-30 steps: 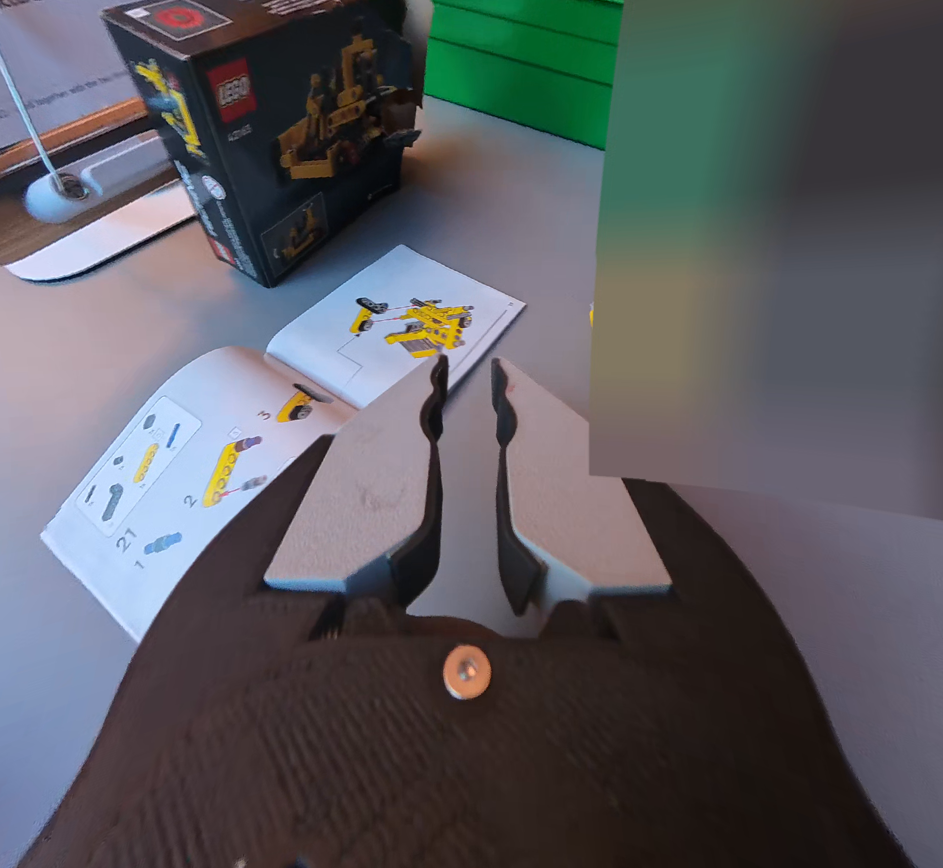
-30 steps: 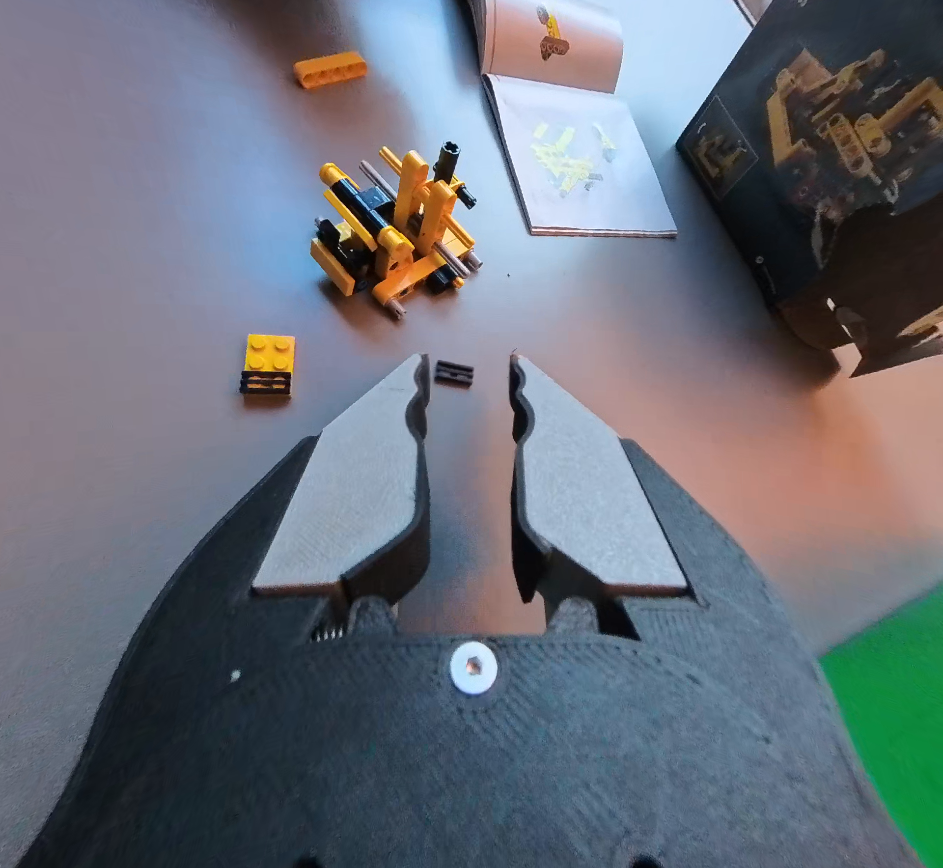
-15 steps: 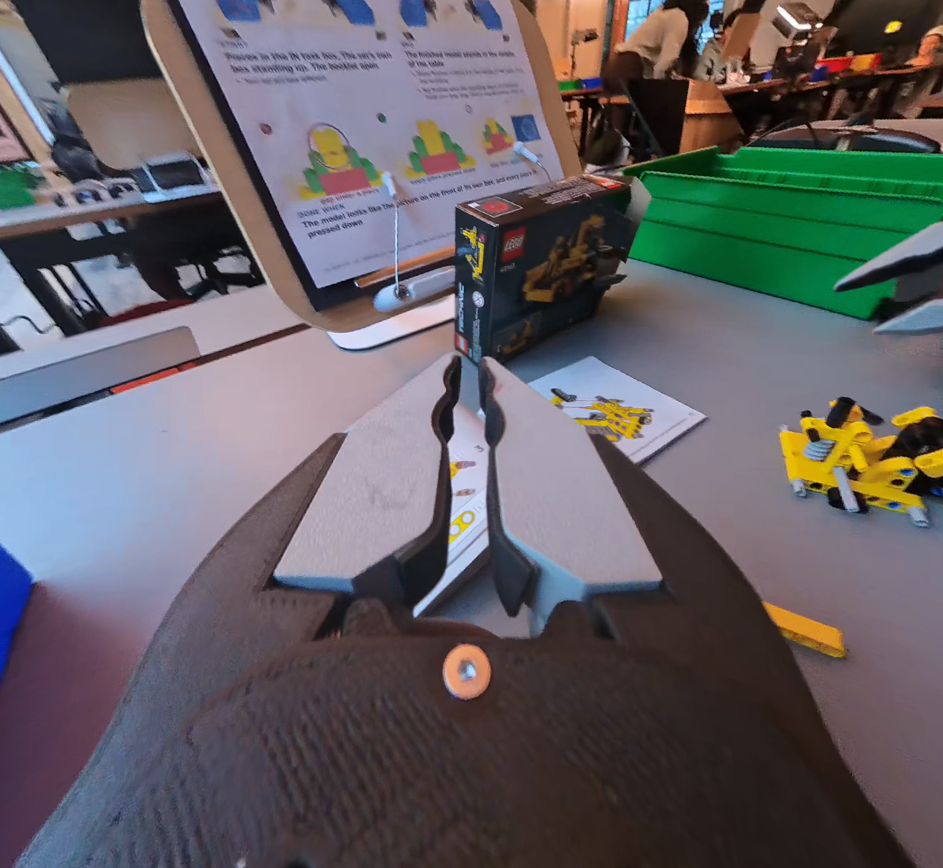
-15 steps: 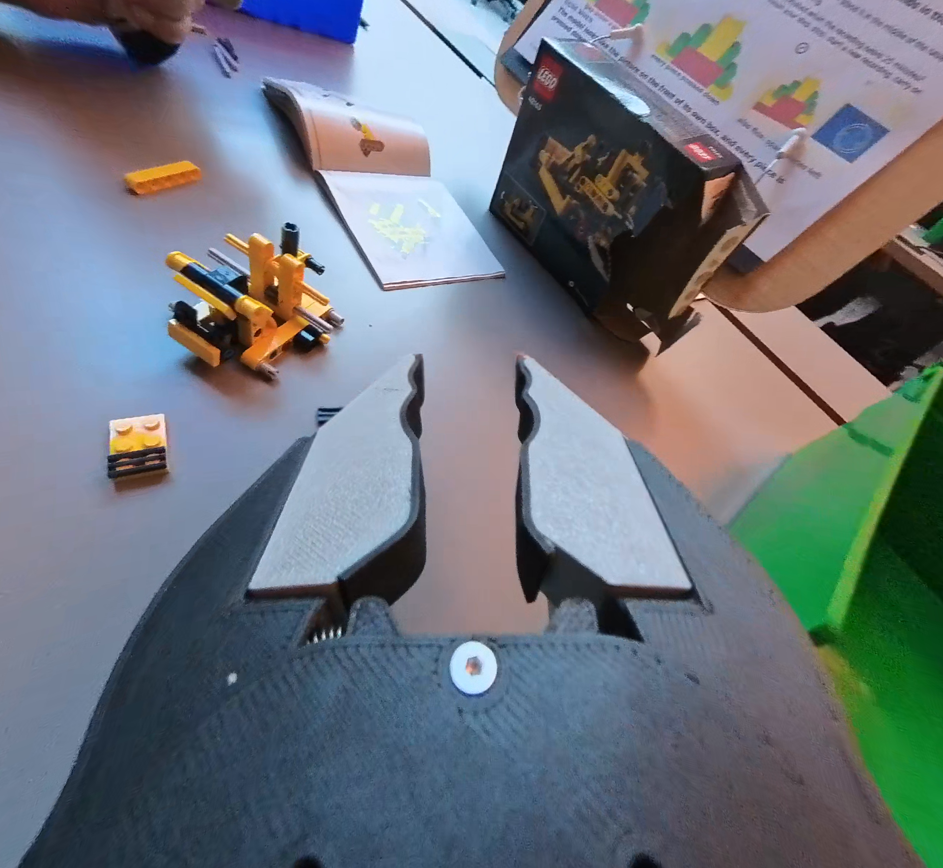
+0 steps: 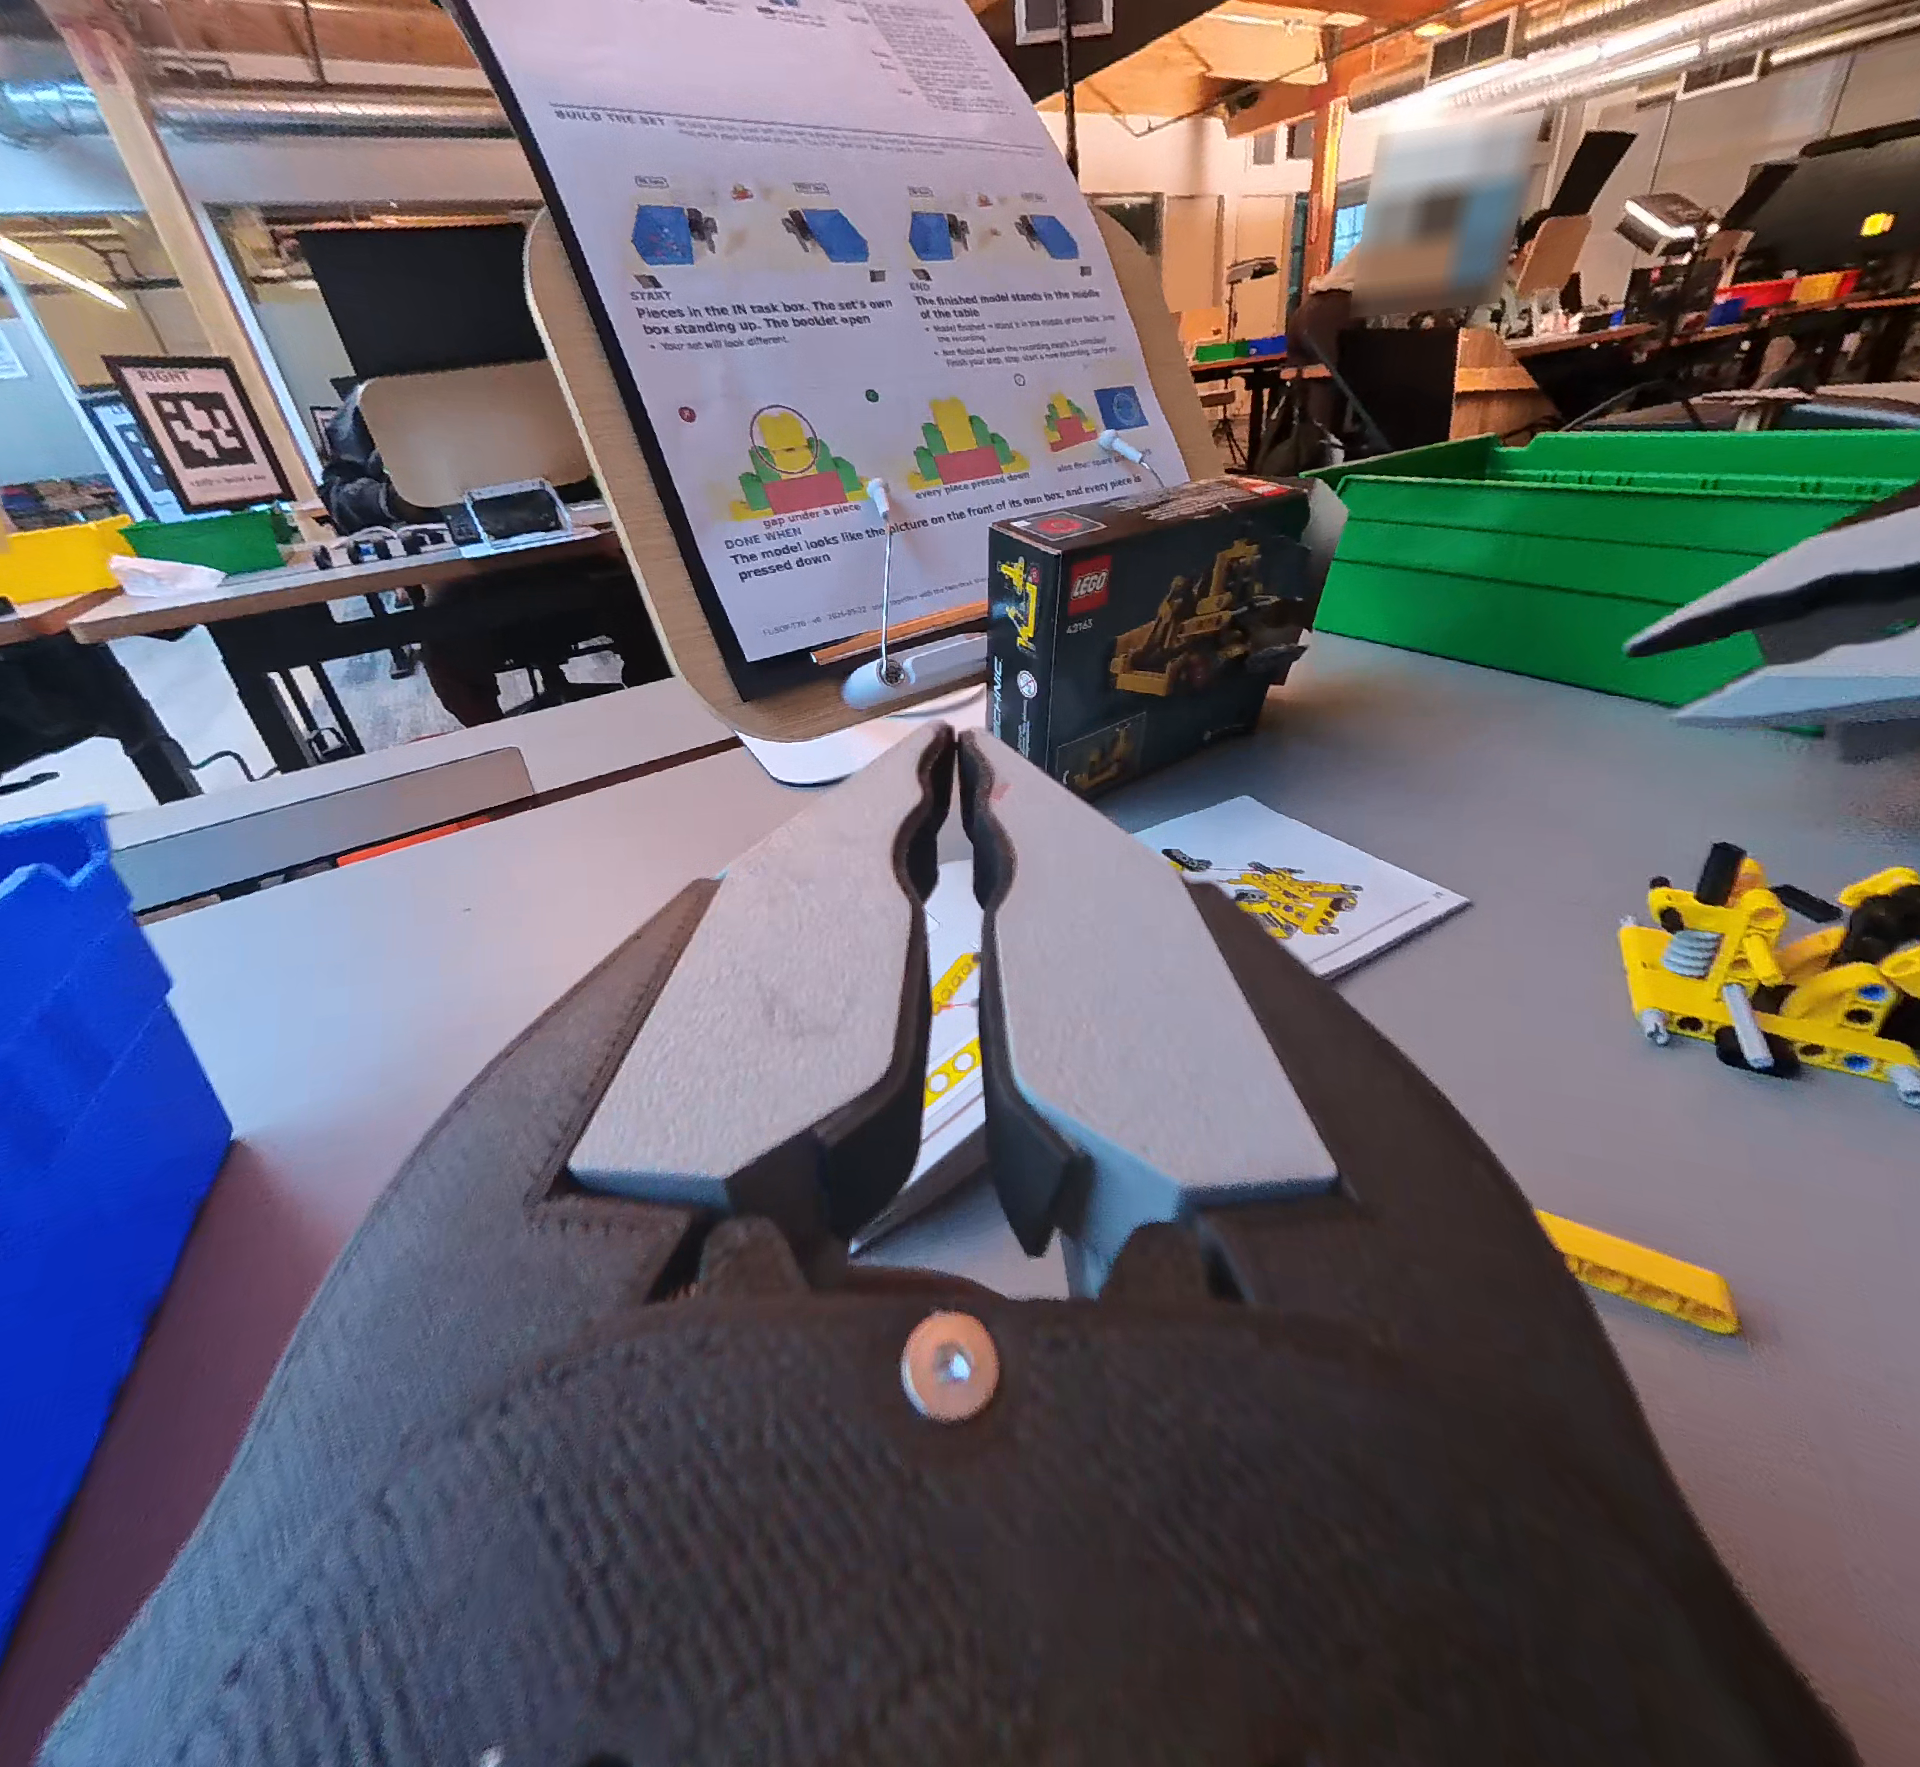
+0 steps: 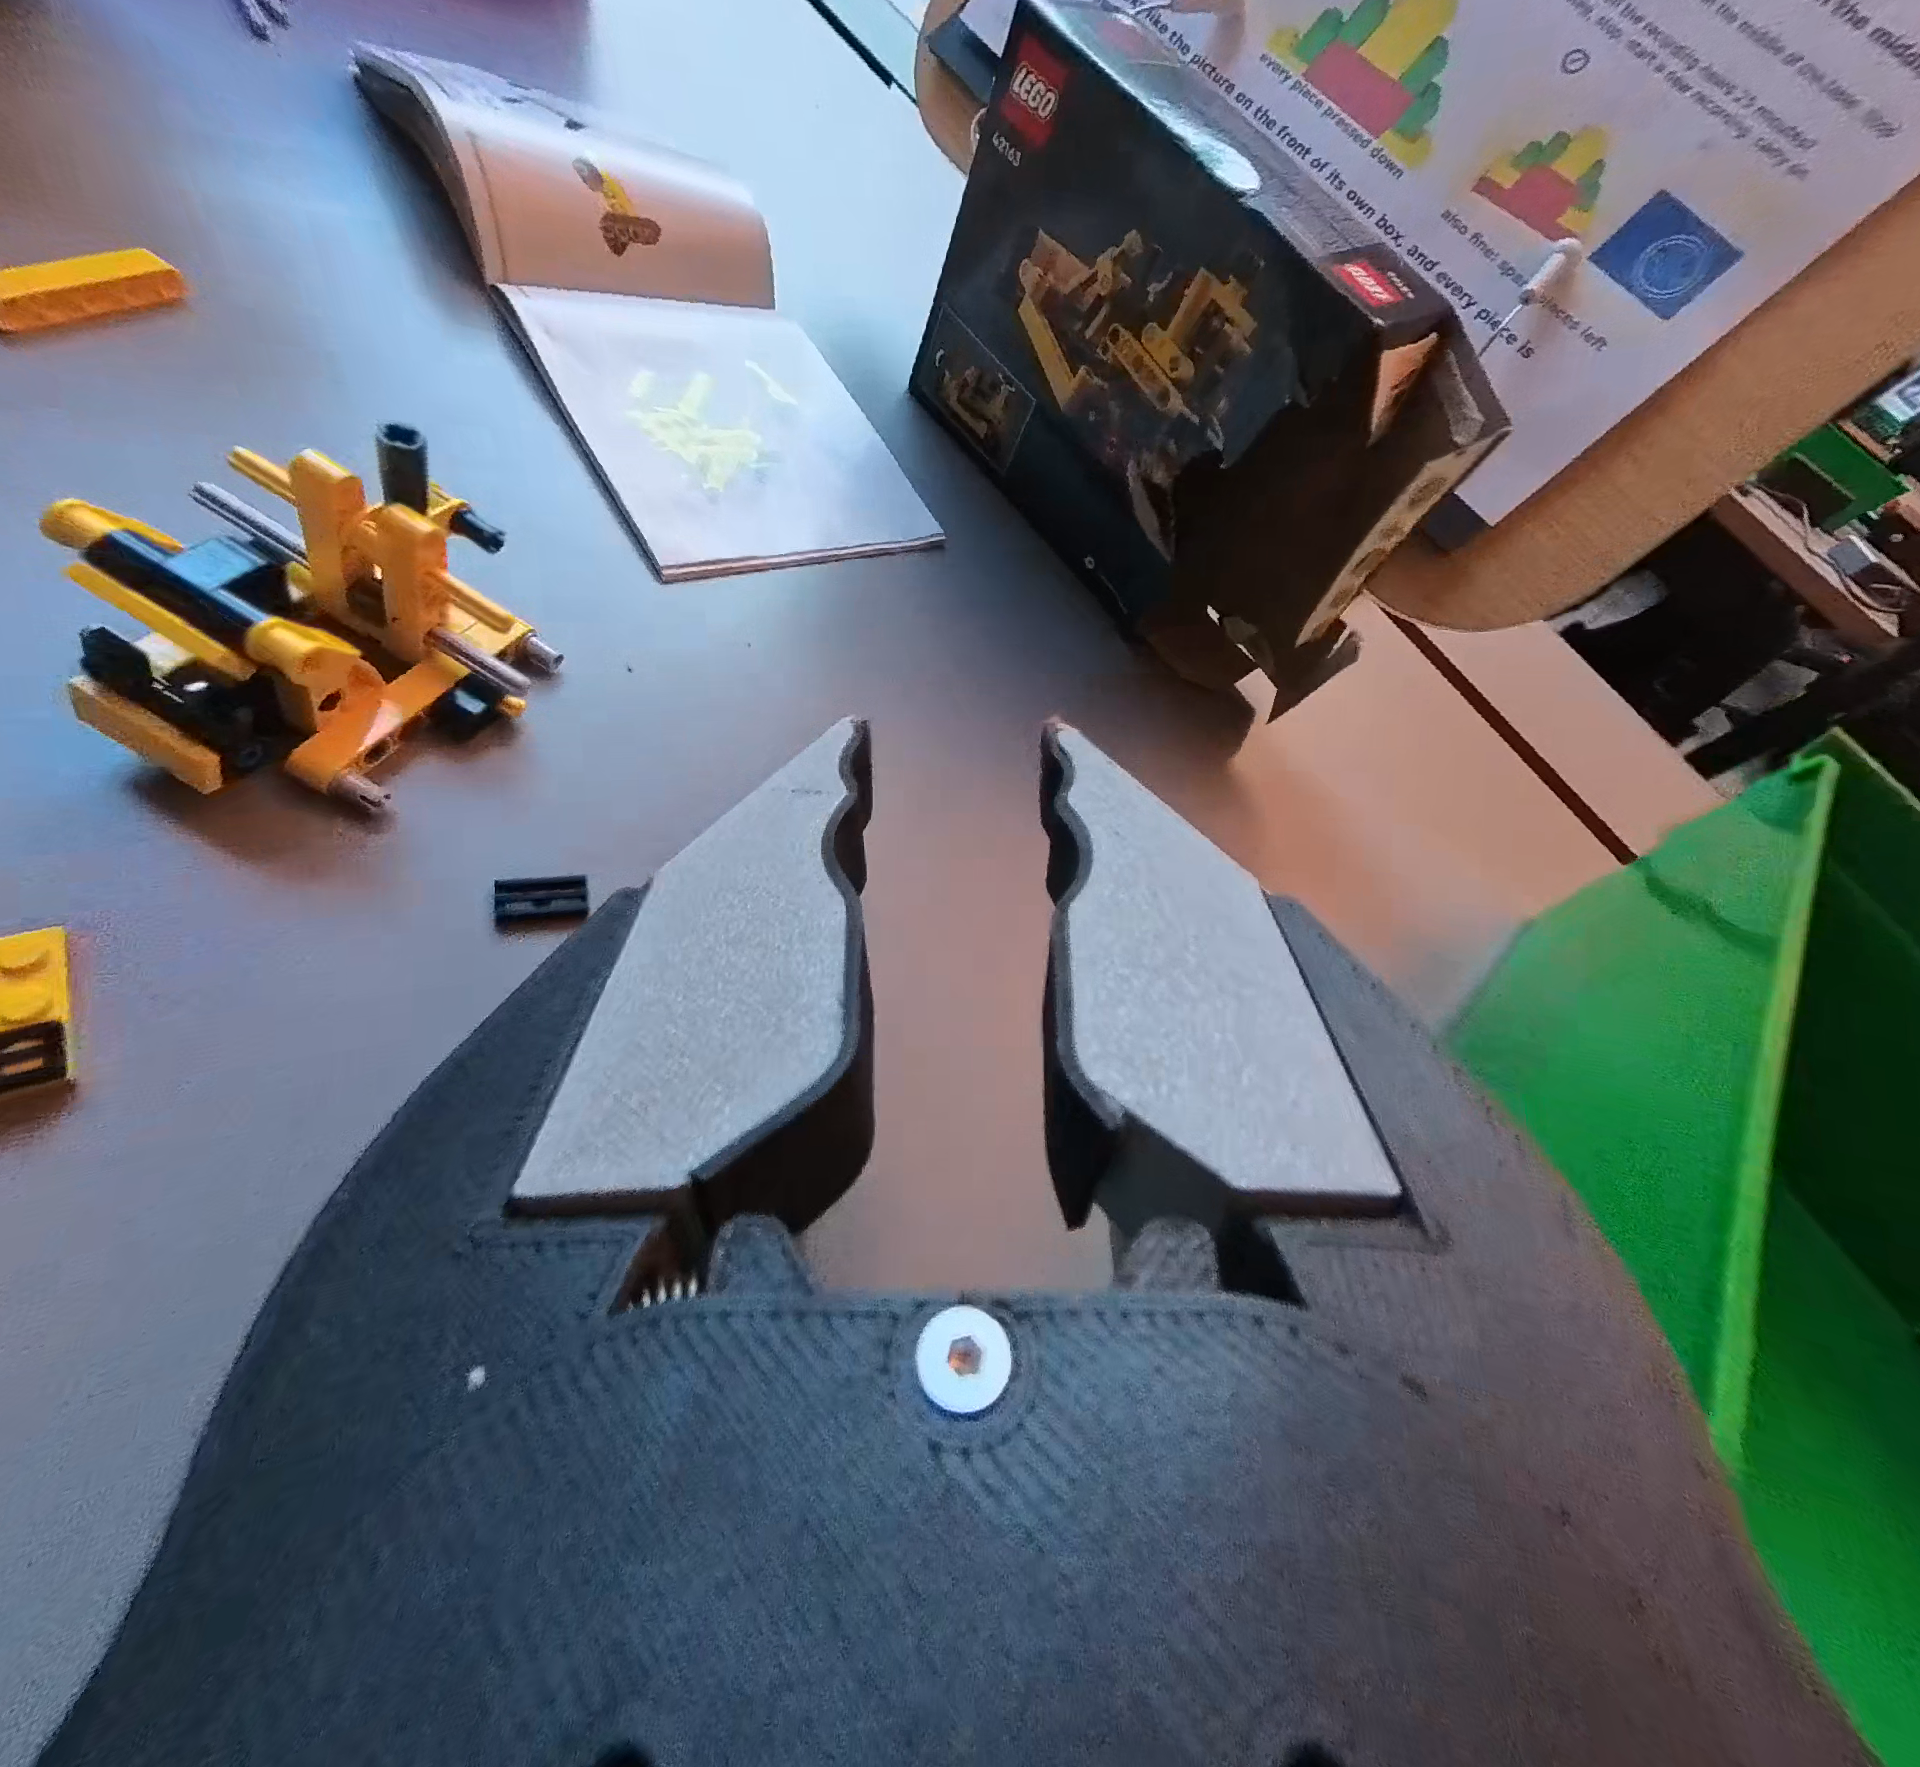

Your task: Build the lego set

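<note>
Left claw [image 5: 958, 761]: fingers drawn together until the tips nearly meet, nothing between them; it hovers over the open booklet.
Right claw [image 6: 954, 761]: fingers spread apart, empty, above bare worktop [image 6: 312, 1042].
Booklet [image 5: 1299, 896]: lies open and flat at 12 to 1 o'clock of the left claw, partly hidden under its fingers; glossy paper printed with yellow model drawings.
Model [image 6: 291, 637]: the half-built lego set, yellow and black beams with grey axles, sits on the worktop at 10 o'clock of the right claw, well apart from it.
Loose parts: a small black ribbed piece [image 6: 540, 898] just beside the right claw's left finger at 9 o'clock; a yellow studded plate on a black piece [image 6: 31, 1011] at the left edge; a long yellow beam [image 6: 88, 289] at 10 o'clock, farther off.
Set box [image 6: 1195, 367]: black cardboard, upright, its end flap torn open, at 1 o'clock of the right claw, beyond the booklet.
Instruction board [image 5: 810, 263]: curved wooden stand carrying a printed sheet, directly behind the box.
Green bin [image 6: 1745, 1094]: rigid plastic, at 3 o'clock of the right claw; contents cannot be seen.
Blue bin [image 5: 83, 1094]: plastic, at 9 o'clock of the left claw; inside hidden.
Obstructions: nothing lies between the right claw and the black ribbed piece.
</note>
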The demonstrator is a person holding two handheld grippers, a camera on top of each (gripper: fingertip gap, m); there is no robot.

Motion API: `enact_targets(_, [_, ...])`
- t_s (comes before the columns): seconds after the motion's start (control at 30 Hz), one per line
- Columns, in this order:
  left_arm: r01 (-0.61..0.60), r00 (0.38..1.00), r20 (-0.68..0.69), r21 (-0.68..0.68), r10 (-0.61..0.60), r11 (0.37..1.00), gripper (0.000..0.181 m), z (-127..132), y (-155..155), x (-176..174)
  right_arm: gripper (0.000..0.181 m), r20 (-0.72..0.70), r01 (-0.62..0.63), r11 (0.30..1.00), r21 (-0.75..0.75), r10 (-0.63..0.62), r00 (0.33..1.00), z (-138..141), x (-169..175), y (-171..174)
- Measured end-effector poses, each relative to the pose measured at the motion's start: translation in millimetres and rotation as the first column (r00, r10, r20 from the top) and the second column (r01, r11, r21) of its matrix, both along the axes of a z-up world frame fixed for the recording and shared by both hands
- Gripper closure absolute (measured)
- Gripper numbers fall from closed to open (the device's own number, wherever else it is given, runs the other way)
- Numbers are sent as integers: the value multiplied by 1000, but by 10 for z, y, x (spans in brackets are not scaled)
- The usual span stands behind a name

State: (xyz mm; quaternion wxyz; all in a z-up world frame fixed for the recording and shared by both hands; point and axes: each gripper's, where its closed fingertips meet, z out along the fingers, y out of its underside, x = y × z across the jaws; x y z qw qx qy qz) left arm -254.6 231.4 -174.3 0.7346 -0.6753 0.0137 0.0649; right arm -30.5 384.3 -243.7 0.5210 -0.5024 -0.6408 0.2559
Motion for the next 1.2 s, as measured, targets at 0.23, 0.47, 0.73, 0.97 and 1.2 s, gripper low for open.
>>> enact_targets(0.23, [21,999,-33,-59,-23,998,181,-70,116,107,159,34,-74,997,12,74,997,-58,-177,-30])
enact_targets(0.47, [39,999,-25,-72,-41,997,181,-88,186,132,176,-16,-54,997,50,55,998,30,-174,-61])
enact_targets(0.73, [43,998,-50,-104,-49,994,181,-127,248,164,181,-136,-2,1000,9,3,991,274,-416,-39])
enact_targets(0.97, [113,992,-42,-121,-118,986,181,-148,302,249,178,-164,-26,989,-147,1,986,292,-609,89])
enact_targets(1.2, [144,983,-96,-139,-158,980,181,-172,317,361,166,-237,-123,960,-250,62,969,387,-662,41])
